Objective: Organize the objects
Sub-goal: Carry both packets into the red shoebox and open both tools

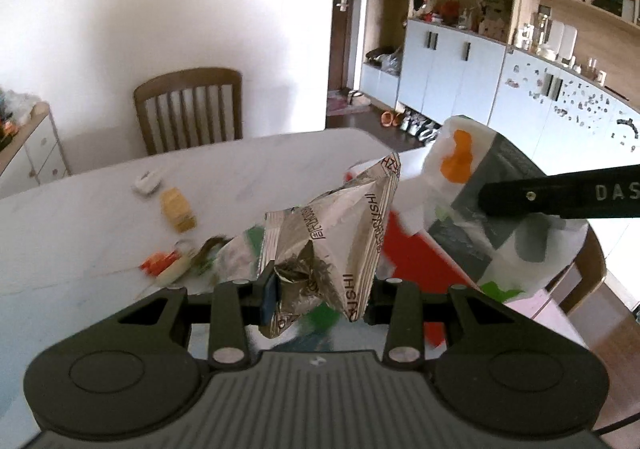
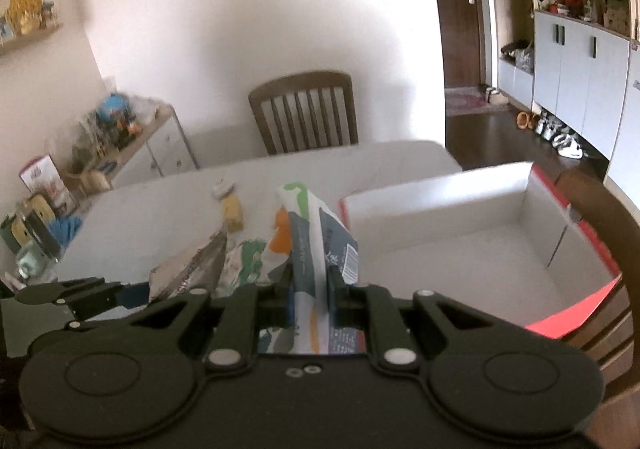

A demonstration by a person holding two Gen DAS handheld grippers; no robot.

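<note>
My left gripper is shut on a crumpled silver foil wrapper and holds it above the white table. My right gripper is shut on a white packet with orange, green and grey print, also lifted. The same packet and the right gripper's finger show at the right of the left wrist view. The foil wrapper and left gripper show at the left of the right wrist view. A red box with a white, empty inside stands open to the right.
On the table lie a yellow packet, a small white object and an orange and white wrapper. A wooden chair stands at the far side, a second chair behind the box. A cluttered low cabinet stands left.
</note>
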